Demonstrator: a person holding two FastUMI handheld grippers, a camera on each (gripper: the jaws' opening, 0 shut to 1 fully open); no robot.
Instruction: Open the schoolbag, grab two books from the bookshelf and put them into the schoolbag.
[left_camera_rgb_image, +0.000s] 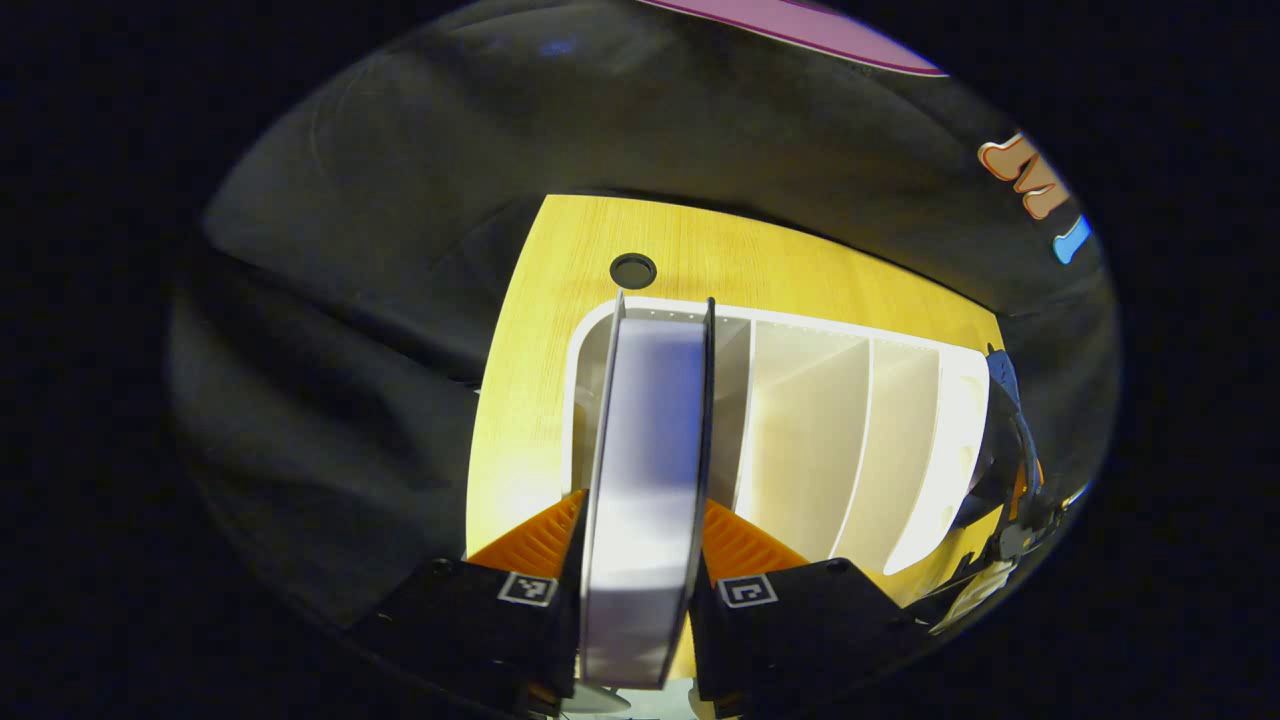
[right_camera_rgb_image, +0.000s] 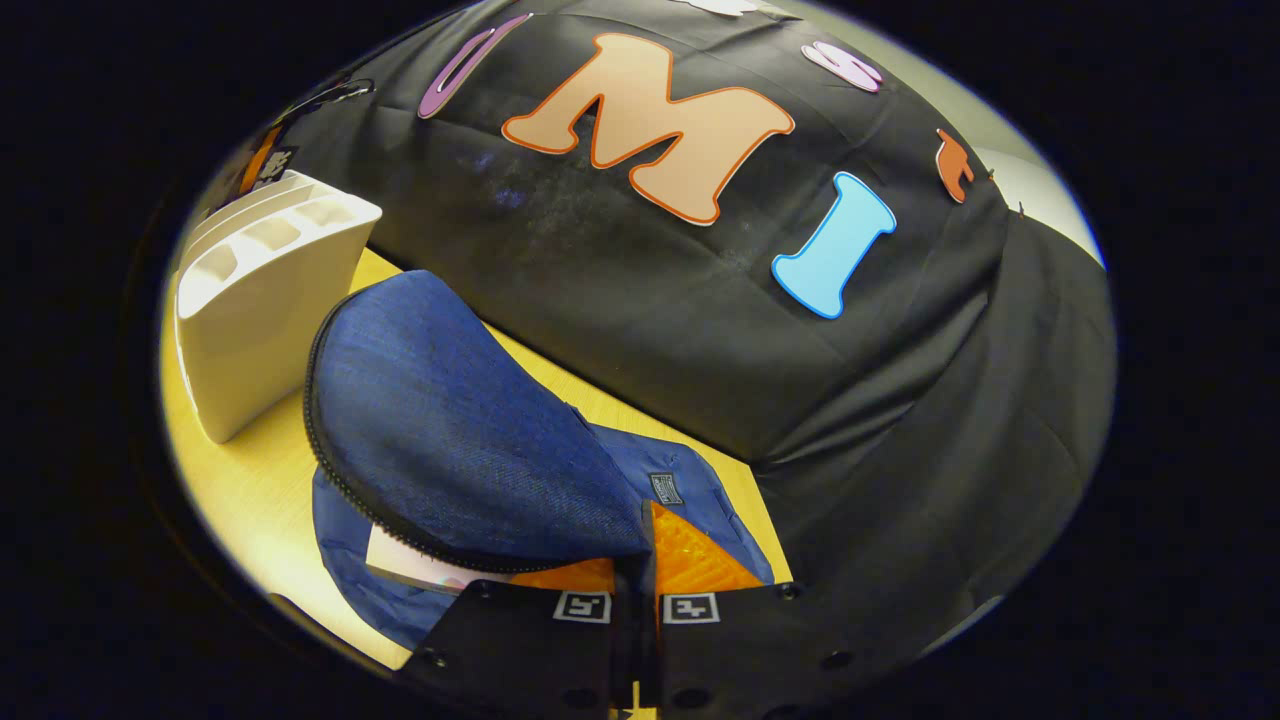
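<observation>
Left gripper (left_camera_rgb_image: 640, 570): my fingers clamp book (left_camera_rgb_image: 648, 480) edge-on, page block facing camera, lifted above white bookshelf (left_camera_rgb_image: 800, 440) so it clears dividers. Judge this second book, since one already lies in bag.

Right gripper (right_camera_rgb_image: 635, 580): fingers pinched together on blue schoolbag flap (right_camera_rgb_image: 450, 430), holding it raised so mouth stays open for drop. First book (right_camera_rgb_image: 410, 562) peeks out under flap, beside zipper edge.

Farther: bookshelf slots bare, shelf just beside bag on wooden table (left_camera_rgb_image: 520, 400). Cable hole (left_camera_rgb_image: 632, 270) beyond shelf.
</observation>
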